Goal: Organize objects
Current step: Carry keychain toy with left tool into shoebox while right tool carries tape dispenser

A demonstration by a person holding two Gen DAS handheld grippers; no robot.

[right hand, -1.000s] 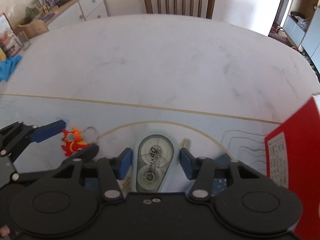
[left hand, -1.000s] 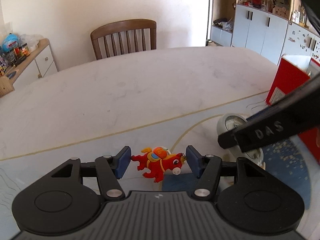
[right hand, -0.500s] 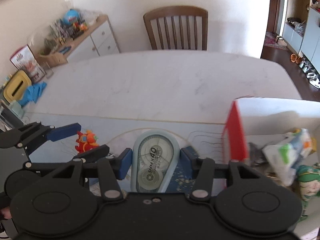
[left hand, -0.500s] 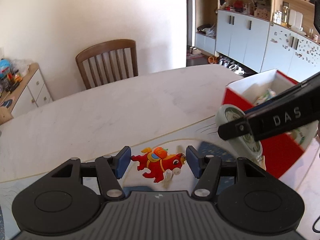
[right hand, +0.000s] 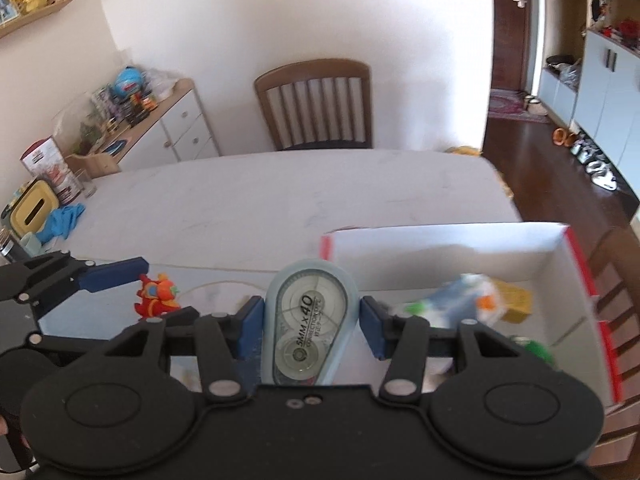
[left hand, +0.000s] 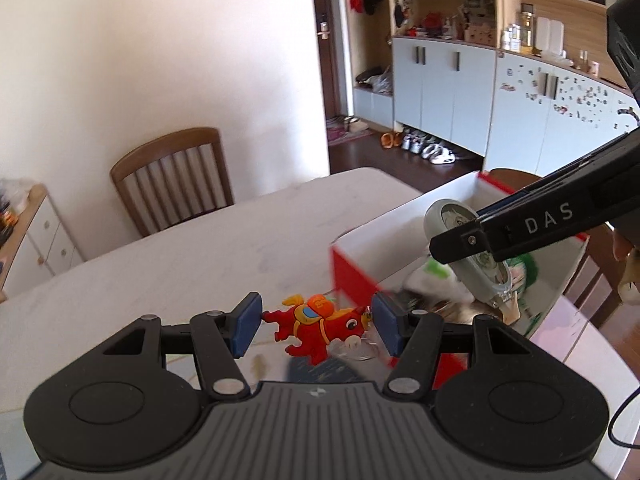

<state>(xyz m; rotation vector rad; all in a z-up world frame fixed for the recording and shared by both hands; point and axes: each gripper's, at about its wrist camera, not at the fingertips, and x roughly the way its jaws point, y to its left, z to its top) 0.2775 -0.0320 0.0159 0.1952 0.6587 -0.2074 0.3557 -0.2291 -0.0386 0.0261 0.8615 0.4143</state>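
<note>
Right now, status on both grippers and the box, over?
Left gripper shut on red horse toy, off the table. Right gripper shut on correction tape, by the red box. Box open, already holding items; nothing blocking.

Setting: a lived-in home, dining area opening onto an entry hall. Evidence, left wrist view: pale marble-look dining table at centre with a slatted wooden chair behind it against a plain wall, pale blue floor-to-ceiling cabinets with cluttered open shelves at upper right, a row of shoes beneath them, a dark wooden door. Right wrist view: white sideboard at left, loaded with toys and household clutter.
</note>
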